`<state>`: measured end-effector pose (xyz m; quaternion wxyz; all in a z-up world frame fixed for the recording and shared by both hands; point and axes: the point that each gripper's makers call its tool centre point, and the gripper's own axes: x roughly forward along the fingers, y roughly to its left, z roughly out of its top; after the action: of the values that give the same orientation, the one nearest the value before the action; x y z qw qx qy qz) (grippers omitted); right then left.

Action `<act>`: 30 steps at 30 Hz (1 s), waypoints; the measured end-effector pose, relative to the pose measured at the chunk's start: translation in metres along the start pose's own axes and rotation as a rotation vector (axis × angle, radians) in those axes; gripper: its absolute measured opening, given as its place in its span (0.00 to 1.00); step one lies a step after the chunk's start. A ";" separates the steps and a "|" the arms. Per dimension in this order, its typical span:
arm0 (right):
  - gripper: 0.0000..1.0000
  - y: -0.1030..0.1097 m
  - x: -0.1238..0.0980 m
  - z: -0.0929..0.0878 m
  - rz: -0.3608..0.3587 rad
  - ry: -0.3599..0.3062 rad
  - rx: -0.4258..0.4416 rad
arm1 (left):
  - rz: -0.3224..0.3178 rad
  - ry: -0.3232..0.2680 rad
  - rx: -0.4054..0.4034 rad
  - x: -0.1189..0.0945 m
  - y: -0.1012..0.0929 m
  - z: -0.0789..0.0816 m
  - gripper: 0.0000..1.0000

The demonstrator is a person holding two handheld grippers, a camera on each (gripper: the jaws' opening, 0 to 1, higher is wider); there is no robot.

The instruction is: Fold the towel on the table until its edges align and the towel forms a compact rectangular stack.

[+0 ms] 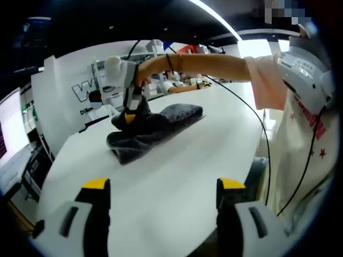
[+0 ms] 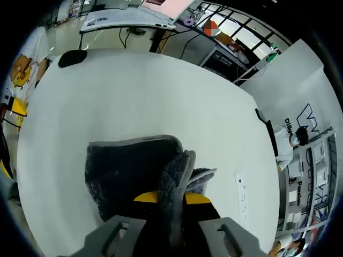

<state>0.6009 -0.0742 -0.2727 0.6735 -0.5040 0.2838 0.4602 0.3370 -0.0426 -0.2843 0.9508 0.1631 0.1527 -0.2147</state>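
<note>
- You are in the middle of a fold. The dark grey towel lies bunched on the white bench, left of centre in the left gripper view.
- Your right gripper is clenched on a raised edge of the towel. In the right gripper view the cloth stands up between the two yellow-tipped jaws at the bottom middle of the frame.
- In the left gripper view you can see that same gripper in the upper left, held by your hand, pinching the towel at its left end.
- Your left gripper is released. Its jaws stand wide apart at the bottom of its view, with bare bench between them. It is well apart from the towel.
- The towel is not yet a neat stack. Its edges look uneven and lumpy.
- I think the next move is to carry the pinched edge over to the far edge and lay it down flat.
- Your left gripper could help by holding the other corner, so both edges line up.
</note>
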 end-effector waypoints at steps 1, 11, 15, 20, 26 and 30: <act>0.13 -0.001 0.000 0.001 -0.007 -0.001 -0.001 | 0.001 -0.002 -0.003 0.000 0.000 0.000 0.85; 0.13 0.010 0.017 0.003 0.006 0.015 -0.006 | 0.005 -0.004 -0.013 -0.001 -0.001 -0.002 0.85; 0.13 0.017 0.025 0.003 0.025 0.025 -0.008 | 0.011 -0.009 -0.019 -0.003 0.000 -0.002 0.85; 0.17 0.025 0.024 0.011 0.061 0.004 0.010 | -0.001 -0.014 -0.013 -0.003 -0.003 0.001 0.85; 0.22 0.034 0.016 0.027 0.081 -0.028 -0.011 | 0.015 -0.015 -0.020 -0.007 0.004 -0.001 0.85; 0.23 0.038 0.015 0.031 0.088 -0.030 -0.028 | 0.018 -0.011 -0.022 -0.009 0.006 -0.002 0.84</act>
<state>0.5706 -0.0371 -0.2910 0.6496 -0.4933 0.2891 0.5011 0.3313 -0.0334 -0.2818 0.9552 0.1530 0.1483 -0.2055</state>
